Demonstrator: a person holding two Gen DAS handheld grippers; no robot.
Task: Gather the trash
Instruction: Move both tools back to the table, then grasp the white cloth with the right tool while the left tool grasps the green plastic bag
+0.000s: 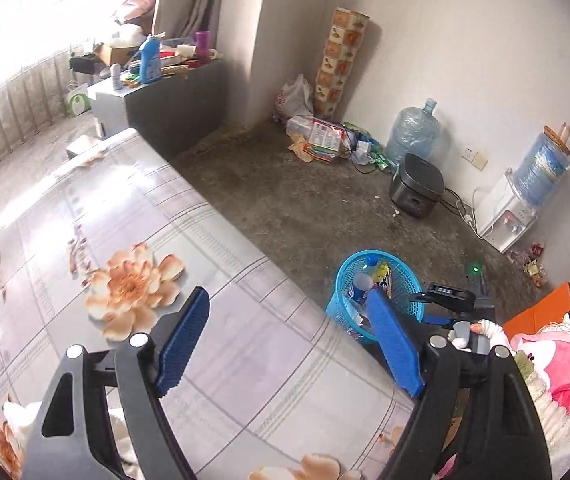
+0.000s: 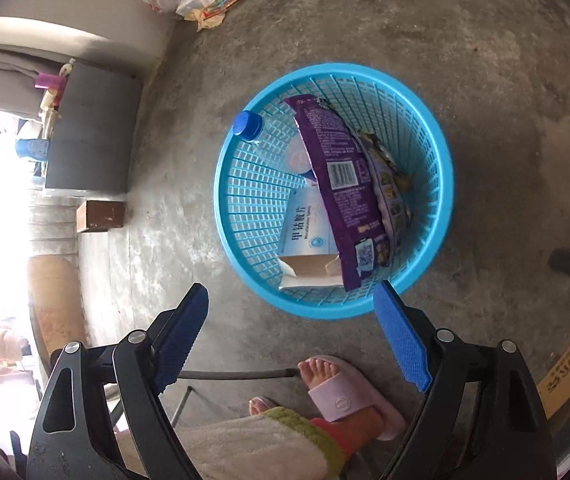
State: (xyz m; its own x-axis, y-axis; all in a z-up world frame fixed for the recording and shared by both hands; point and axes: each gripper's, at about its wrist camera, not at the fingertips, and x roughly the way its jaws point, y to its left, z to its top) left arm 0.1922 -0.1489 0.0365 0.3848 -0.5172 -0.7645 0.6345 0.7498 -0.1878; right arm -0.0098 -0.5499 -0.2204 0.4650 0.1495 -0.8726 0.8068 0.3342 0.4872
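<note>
Two grippers are in view, both with jaws spread wide and nothing between the blue pads. The concrete floor (image 2: pixel 485 80) fills most of the right wrist view. The table (image 1: pixel 245 340), under a floral plastic cover, fills the lower left of the left wrist view; the left gripper (image 1: pixel 291 334) hangs above its near edge, empty. The blue mesh basket (image 2: pixel 437 208) stands on the floor just beside the table edge. The right gripper (image 2: pixel 291 308) hangs over the basket's near rim, pointing steeply down, empty. In the left wrist view the right gripper's body and the person's hand (image 1: pixel 481 330) on it show just right of the basket.

Inside the basket: a purple snack wrapper (image 2: pixel 345 200) leans across the middle, barcode side up; a second printed wrapper (image 2: pixel 389 184) lies against it toward the right wall. A white and blue medicine box (image 2: pixel 305 236) with open flaps rests under the purple wrapper at the near side. A clear bottle with a blue cap (image 2: pixel 248 125) leans on the left rim.

A person's foot in a pink slipper (image 2: pixel 345 396) stands near the basket.
</note>
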